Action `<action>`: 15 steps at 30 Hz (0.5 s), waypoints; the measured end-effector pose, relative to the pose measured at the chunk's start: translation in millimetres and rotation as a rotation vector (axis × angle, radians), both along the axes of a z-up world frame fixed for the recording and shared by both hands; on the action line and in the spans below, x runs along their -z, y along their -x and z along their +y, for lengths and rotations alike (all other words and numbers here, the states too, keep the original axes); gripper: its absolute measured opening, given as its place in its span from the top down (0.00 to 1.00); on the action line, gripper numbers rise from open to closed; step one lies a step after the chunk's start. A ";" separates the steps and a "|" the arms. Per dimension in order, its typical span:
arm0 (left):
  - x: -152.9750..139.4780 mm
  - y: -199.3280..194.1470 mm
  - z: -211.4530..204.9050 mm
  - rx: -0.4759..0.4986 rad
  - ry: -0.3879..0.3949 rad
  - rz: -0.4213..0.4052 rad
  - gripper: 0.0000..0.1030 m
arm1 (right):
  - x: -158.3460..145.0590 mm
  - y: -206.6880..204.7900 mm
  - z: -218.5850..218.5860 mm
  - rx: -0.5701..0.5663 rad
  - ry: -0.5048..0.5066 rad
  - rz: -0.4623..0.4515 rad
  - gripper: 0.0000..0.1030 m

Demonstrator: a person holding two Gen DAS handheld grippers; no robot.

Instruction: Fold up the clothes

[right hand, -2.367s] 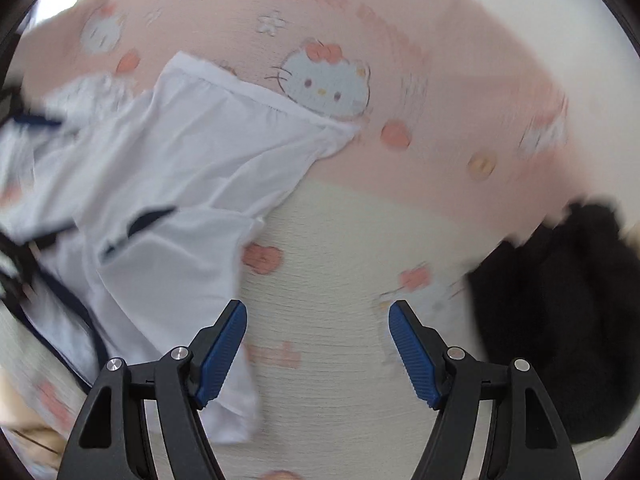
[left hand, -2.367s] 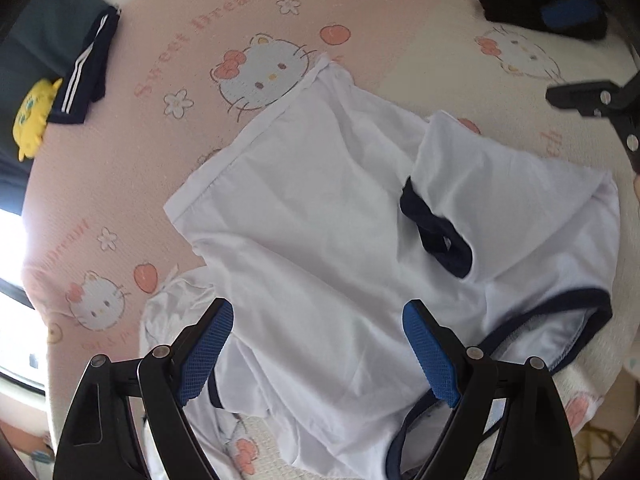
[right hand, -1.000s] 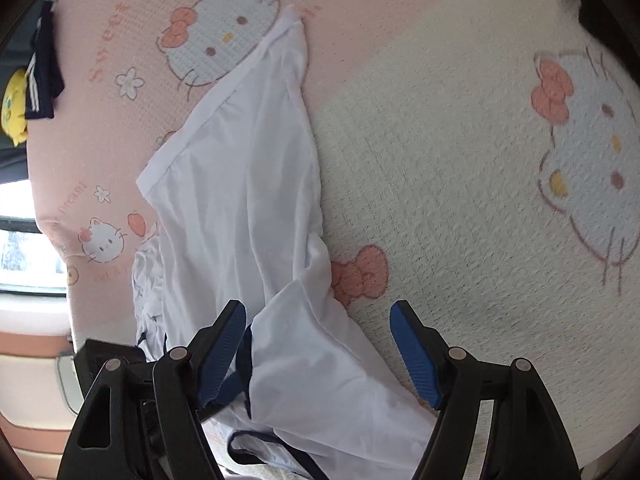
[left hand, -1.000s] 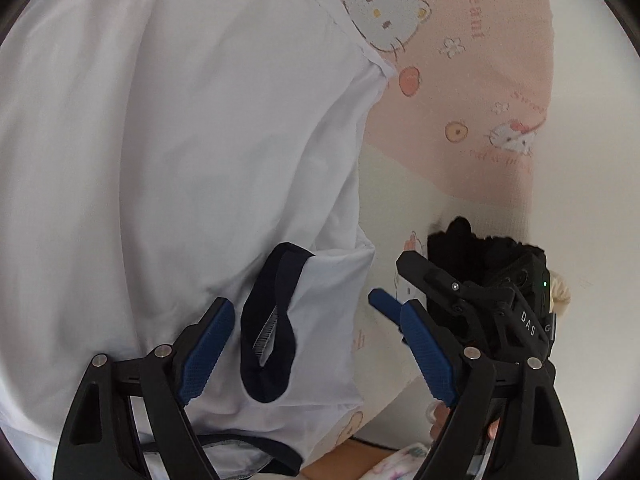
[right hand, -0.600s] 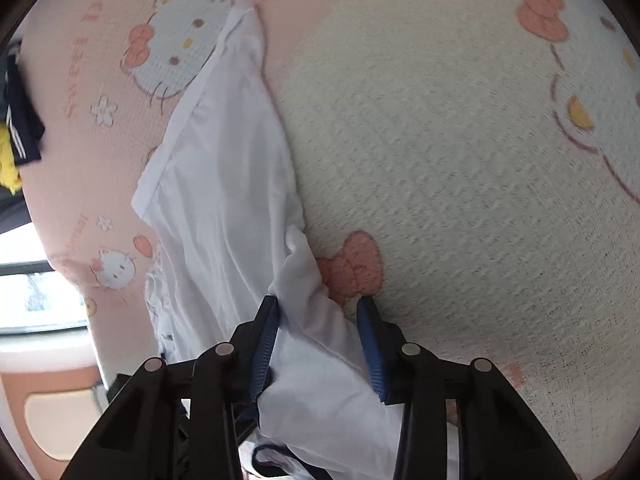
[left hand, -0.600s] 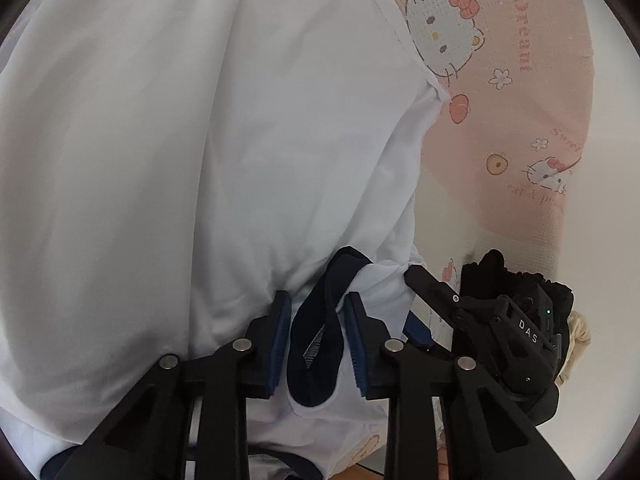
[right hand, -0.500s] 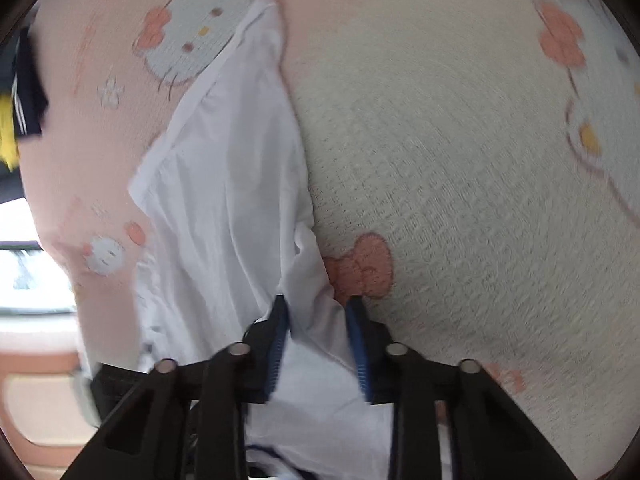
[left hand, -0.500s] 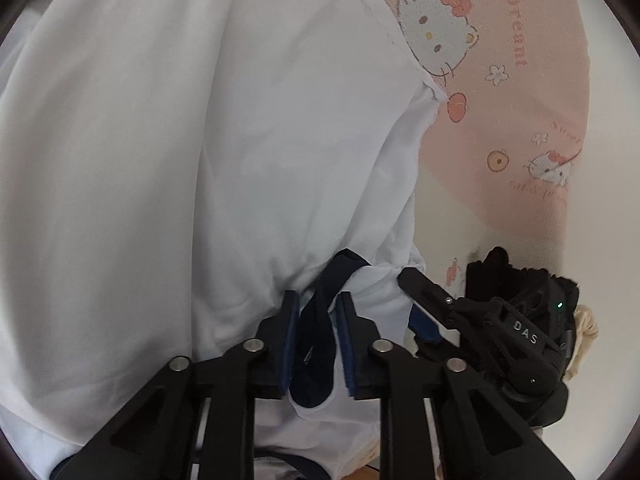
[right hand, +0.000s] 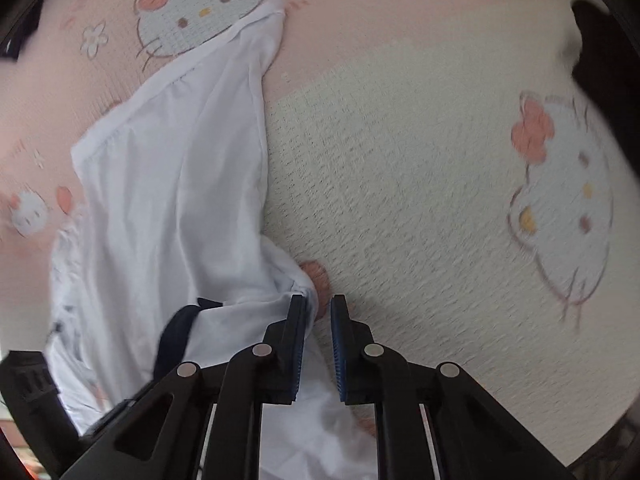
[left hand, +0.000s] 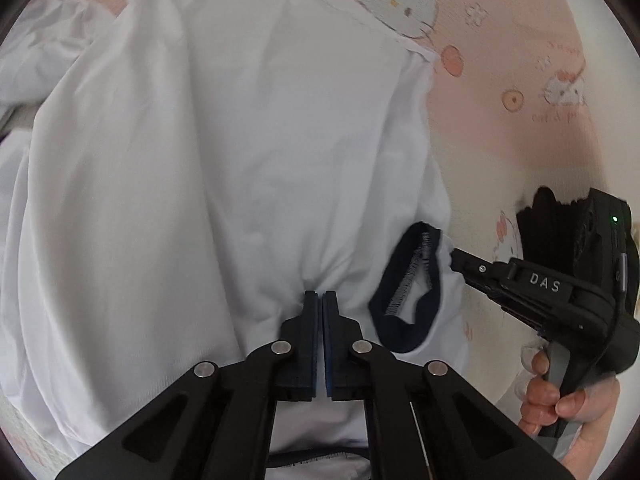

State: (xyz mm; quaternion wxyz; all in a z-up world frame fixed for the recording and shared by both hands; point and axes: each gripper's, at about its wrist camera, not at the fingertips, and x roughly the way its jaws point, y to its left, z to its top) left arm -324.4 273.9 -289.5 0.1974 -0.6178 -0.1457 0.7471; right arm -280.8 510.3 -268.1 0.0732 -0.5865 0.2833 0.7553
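Note:
A white shirt (left hand: 240, 140) with navy trim lies spread on a pink and cream cat-print blanket (left hand: 500, 140). My left gripper (left hand: 321, 294) is shut on a puckered pinch of its white cloth, just left of the navy-edged sleeve opening (left hand: 400, 320). The right gripper (left hand: 452, 256) bites the sleeve's outer edge. In the right wrist view the shirt (right hand: 172, 200) runs off to the upper left, and the right gripper (right hand: 318, 300) is closing its jaws, with bunched white cloth between the pads. The navy cuff (right hand: 176, 328) shows to its left.
A black garment (left hand: 552, 208) lies on the blanket behind the right gripper, also a dark mass (right hand: 600, 48) at the upper right. A person's hand (left hand: 560, 400) holds the right gripper's handle. Bare cream blanket (right hand: 420, 200) stretches to the right of the shirt.
Both grippers went from wide open to closed on the shirt. The left one now pinches white cloth beside the navy cuff instead of straddling it; the right closed on the sleeve edge.

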 end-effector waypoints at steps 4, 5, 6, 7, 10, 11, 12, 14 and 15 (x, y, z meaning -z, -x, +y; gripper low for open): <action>-8.4 12.0 0.7 0.025 -0.104 -0.069 0.96 | -8.1 -2.3 4.1 -0.006 0.054 0.028 0.89; -10.8 15.4 -0.9 0.014 -0.145 -0.086 0.96 | -10.3 -2.7 5.5 -0.008 0.063 0.035 0.89; -13.1 18.7 -2.4 0.003 -0.185 -0.103 0.94 | -12.7 -3.4 6.8 -0.006 0.060 0.037 0.89; -17.4 20.7 -2.1 -0.009 -0.200 -0.100 0.90 | -15.0 -4.2 8.1 -0.005 0.058 0.039 0.88; -26.1 26.2 3.0 -0.018 -0.208 -0.087 0.49 | -19.8 -8.8 16.1 -0.004 0.072 0.043 0.78; -26.6 26.5 4.7 -0.007 -0.224 -0.086 0.40 | -20.5 -11.1 19.8 0.003 0.083 0.042 0.59; -27.1 26.8 6.3 0.003 -0.239 -0.084 0.35 | -20.3 -14.8 23.8 0.020 0.103 0.042 0.50; -27.3 27.4 20.0 0.030 -0.245 -0.082 0.35 | -18.3 -21.0 34.3 0.053 0.144 0.045 0.45; -26.8 27.4 25.5 0.039 -0.233 -0.073 0.35 | -16.6 -23.5 39.9 0.066 0.168 0.046 0.45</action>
